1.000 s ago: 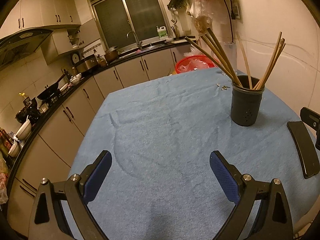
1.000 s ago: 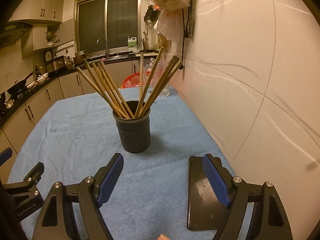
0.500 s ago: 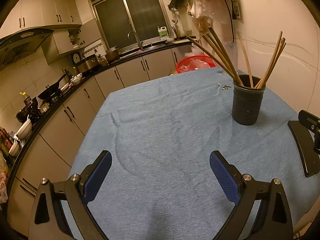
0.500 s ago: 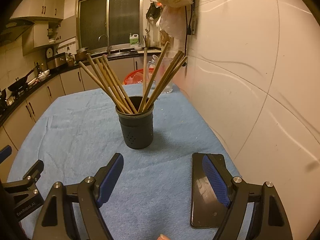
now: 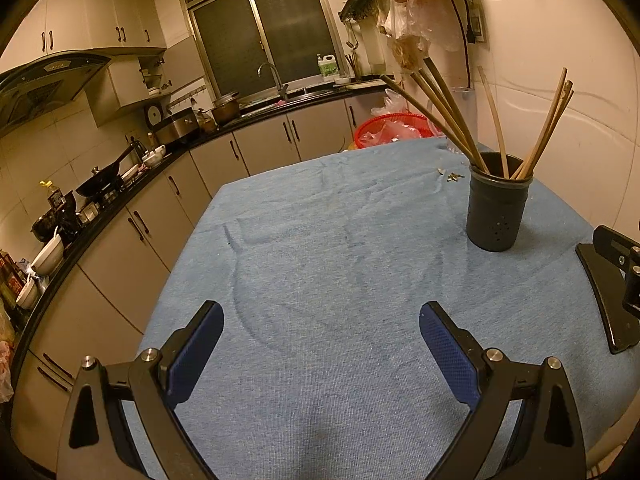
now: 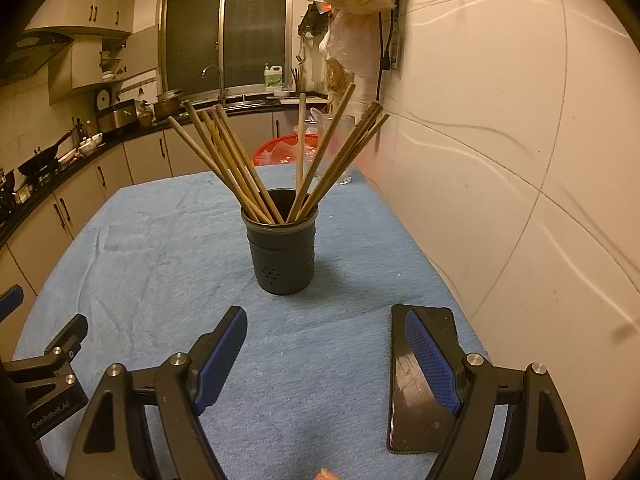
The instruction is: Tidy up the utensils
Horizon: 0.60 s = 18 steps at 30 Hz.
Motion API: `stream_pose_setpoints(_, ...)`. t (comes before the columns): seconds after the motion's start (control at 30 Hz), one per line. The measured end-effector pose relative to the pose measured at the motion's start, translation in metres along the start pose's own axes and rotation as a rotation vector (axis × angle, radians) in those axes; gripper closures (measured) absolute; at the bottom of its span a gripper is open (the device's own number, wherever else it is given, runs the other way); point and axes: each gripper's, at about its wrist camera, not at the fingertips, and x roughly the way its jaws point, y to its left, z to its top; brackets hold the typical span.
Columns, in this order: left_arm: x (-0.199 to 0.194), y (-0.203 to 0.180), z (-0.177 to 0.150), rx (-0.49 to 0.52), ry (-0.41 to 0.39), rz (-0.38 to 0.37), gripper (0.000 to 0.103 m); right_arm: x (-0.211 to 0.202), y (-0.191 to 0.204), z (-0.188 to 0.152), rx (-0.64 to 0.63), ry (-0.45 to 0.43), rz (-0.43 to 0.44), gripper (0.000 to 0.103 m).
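Standing upright on the blue cloth, the dark holder with its fanned chopsticks sits ahead of the right gripper, in line with the gap between its blue pads. That gripper is spread wide and holds nothing. In the left wrist view the holder is far to the right of the left gripper, which is also spread wide and empty over bare cloth.

A black phone lies flat on the cloth near the right edge, partly covered by the right gripper's right finger; in the left view it is cut off by the frame edge. Small bits beside the holder are too small to identify.

Compared with a second ago, the holder appears slightly farther away in both views, and more of the phone shows beyond the right finger.
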Motion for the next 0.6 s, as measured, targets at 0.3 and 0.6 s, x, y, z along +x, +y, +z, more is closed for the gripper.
stream_pose_setpoints(0.3,-0.005,0.003,-0.001,-0.006,-0.009,0.001,0.005,-0.004,0.003,-0.001,-0.006,-0.006,0.002,0.020)
stream_pose_setpoints(0.6,-0.013,0.007,-0.003,-0.010,-0.022,0.000,0.005,-0.011,0.002,-0.002,-0.009,-0.018,0.006,0.020)
